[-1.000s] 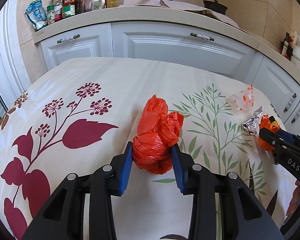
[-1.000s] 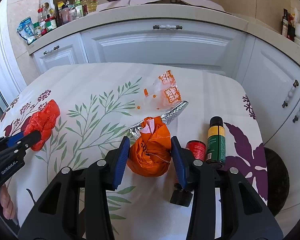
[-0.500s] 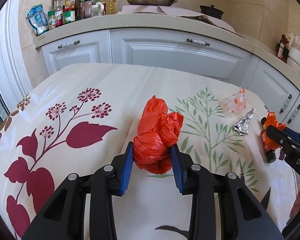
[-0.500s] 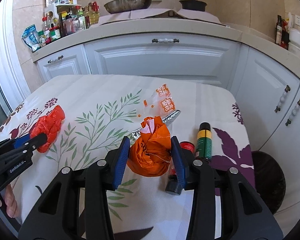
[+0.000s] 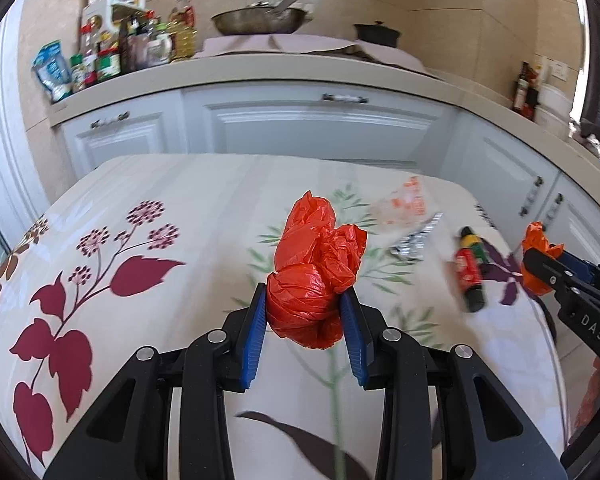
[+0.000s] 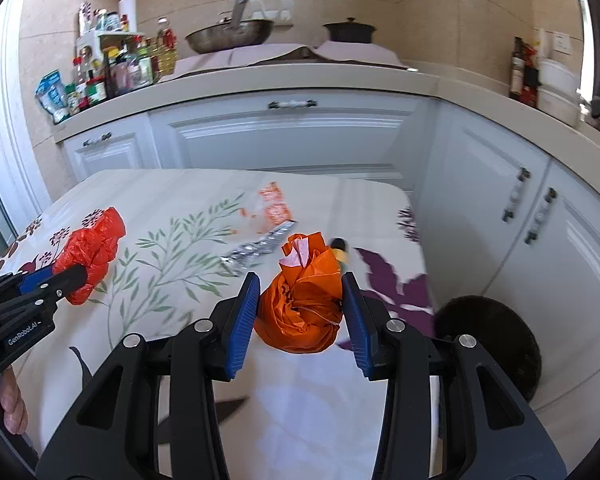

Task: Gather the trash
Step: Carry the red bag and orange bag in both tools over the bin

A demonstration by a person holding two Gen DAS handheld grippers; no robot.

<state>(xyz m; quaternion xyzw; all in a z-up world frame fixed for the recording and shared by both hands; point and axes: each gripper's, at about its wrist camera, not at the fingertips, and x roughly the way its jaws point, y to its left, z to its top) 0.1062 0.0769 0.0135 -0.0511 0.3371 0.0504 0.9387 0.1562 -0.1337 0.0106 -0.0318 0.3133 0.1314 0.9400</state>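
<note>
Left gripper (image 5: 305,316) clamped on red bag (image 5: 314,276), frame center, lifted clear above table (image 5: 100,320). Right gripper (image 6: 300,304) clamped on orange bag (image 6: 302,304), frame center. Dark bin (image 6: 496,340) at lower right, just beside right gripper, which is likely nearer; drop probably goes that way.

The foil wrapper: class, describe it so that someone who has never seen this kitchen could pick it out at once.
Start at the table with the floral cloth, in front of the white cabinets. Near its right side, trash lies loose: a clear wrapper with orange print and a bottle on its side. The foil wrapper lies between them, the only crinkled, shiny silver strip.
</note>
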